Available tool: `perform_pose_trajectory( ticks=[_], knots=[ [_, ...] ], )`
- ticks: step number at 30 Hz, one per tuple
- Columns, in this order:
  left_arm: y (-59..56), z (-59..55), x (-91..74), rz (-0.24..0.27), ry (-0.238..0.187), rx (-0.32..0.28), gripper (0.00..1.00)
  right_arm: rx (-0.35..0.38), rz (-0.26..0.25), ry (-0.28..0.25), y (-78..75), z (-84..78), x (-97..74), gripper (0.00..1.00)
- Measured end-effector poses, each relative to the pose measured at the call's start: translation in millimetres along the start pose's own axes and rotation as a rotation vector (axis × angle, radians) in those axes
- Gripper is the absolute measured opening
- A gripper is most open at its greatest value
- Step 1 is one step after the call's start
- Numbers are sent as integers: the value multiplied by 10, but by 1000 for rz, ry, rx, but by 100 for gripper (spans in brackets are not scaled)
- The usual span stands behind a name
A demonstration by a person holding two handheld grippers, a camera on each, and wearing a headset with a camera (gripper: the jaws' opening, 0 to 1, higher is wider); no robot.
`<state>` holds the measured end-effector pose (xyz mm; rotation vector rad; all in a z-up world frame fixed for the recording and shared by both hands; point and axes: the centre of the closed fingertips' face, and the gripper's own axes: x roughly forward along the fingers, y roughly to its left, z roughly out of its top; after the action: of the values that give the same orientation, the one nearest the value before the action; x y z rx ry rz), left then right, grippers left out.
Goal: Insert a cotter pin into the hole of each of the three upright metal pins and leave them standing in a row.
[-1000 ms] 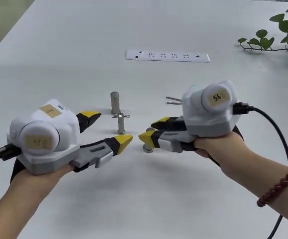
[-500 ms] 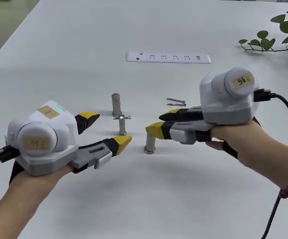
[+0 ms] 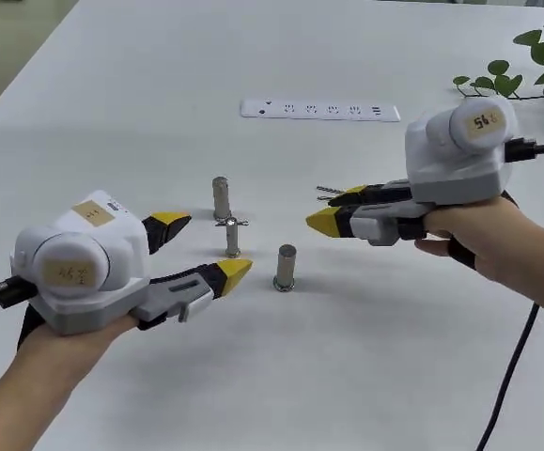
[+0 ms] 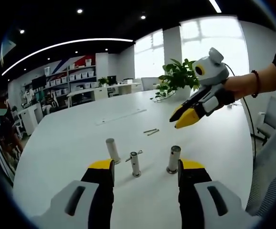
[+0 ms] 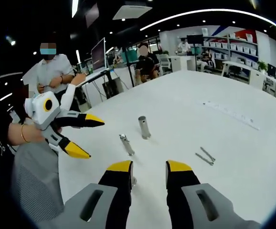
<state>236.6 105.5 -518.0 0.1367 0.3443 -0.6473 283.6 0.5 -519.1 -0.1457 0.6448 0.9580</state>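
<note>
Three pins stand on the surface (image 3: 347, 357) in a loose diagonal. The middle pin (image 3: 232, 241) already has a cotter pin (image 3: 231, 223) through its hole, while the far pin (image 3: 220, 197) and the near pin (image 3: 285, 268) look bare. We judge the task about a third done, with the fetching of a second cotter now in hand. The spare cotters (image 3: 329, 193) lie flat, off to the right of the row and just beside the tip of the right tongs (image 3: 339, 208). Those tongs hang above the surface with their jaws only a little apart and nothing between them. The left tongs (image 3: 203, 245) gape wide and empty, facing the row from the near left with the middle pin roughly in line with their gap.

Next we would lower the right tongs onto one spare (thin wire lying flat, so a fine pinch), then aim it at a bare pin's hole while the left tongs steady that pin.
</note>
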Motion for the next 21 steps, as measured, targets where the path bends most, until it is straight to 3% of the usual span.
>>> perform_pose_trajectory(
  ticks=[9,16,21],
  knots=[
    [35,7,6,5,-2,-3,52,-62,-19,73,-267,-6,43,21],
    [12,-10,16,-3,6,2,52,-73,-42,121,-590,-21,138,19],
    [7,-24,27,-6,10,2,52,-99,-53,180,-743,-113,210,17]
  ],
)
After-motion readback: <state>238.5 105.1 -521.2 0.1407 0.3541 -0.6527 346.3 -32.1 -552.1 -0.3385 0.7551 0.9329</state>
